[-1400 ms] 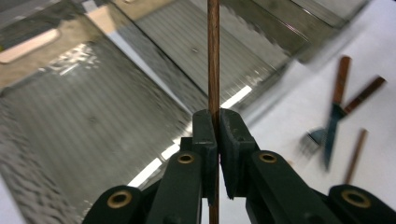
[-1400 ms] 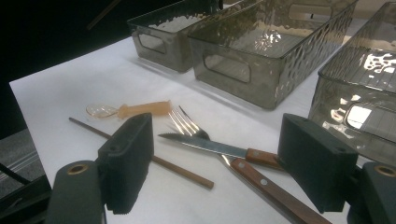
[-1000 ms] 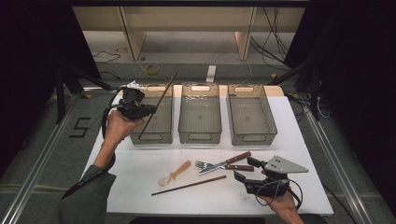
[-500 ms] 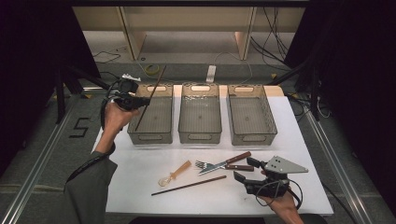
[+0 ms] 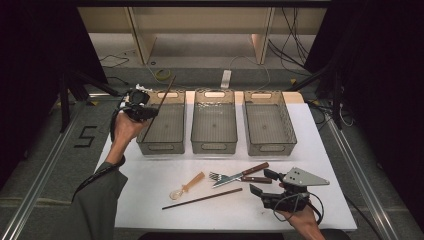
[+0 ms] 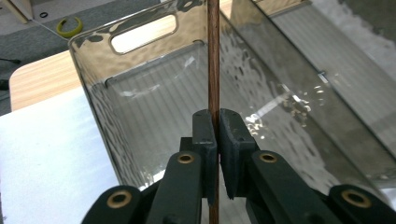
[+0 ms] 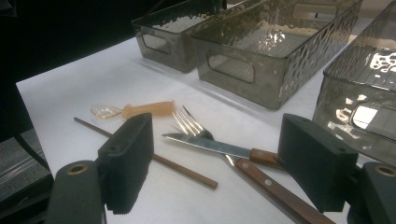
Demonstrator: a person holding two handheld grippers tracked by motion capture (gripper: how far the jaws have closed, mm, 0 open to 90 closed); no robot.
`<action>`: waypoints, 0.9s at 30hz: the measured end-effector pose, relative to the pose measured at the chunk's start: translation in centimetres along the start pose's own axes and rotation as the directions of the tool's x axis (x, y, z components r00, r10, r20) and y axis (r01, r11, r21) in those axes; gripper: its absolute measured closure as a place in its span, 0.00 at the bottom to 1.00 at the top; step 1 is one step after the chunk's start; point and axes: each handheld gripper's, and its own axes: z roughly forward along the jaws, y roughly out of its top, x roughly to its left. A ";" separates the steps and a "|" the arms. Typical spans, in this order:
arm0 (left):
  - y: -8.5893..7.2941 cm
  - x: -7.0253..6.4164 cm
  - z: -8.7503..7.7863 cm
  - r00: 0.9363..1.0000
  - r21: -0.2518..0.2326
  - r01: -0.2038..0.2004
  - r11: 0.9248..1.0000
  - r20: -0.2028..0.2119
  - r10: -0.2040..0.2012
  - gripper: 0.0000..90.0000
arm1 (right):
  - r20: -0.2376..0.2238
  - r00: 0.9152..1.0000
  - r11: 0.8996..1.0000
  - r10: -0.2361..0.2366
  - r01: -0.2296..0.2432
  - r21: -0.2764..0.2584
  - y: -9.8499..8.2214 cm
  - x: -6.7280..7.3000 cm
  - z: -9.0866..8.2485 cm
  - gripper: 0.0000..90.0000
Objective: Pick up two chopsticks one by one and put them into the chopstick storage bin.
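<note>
Two black jaws of the right gripper [image 7: 219,163] at the bottom, standing wide apart, nothing between the pads. Just beyond them, on the white table [image 7: 70,79], a knife [image 7: 224,148] lying across a fork [image 7: 210,140]. Left of these, a chopstick [image 7: 154,158] and a small spoon [image 7: 130,110]. Farther back, three smoky bins [image 7: 261,51] side by side.
</note>
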 end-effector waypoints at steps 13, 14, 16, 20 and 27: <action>-1.1 -0.1 1.4 1.000 0.050 0.011 0.999 0.001 -0.011 0.89 | 0.000 1.000 1.000 -0.002 0.002 0.001 0.0 0.0 0.0 0.31; -1.1 -0.2 1.4 1.000 0.045 0.016 0.999 0.003 -0.016 0.83 | 0.001 1.000 1.000 -0.001 0.001 0.002 0.0 0.0 0.0 0.31; -1.0 -0.4 1.2 1.000 0.029 0.030 0.999 0.006 -0.030 0.71 | 0.001 1.000 1.000 0.000 0.000 0.002 0.0 0.0 0.0 0.31; -0.9 -1.5 0.1 0.999 0.011 0.041 0.999 0.031 -0.041 0.51 | 0.005 1.000 1.000 -0.002 0.002 0.000 0.0 0.0 0.0 0.31; -2.5 -4.2 -2.9 0.994 -0.054 0.032 0.998 0.105 -0.026 0.34 | 0.005 1.000 1.000 -0.003 0.003 0.000 0.0 0.0 -0.1 0.31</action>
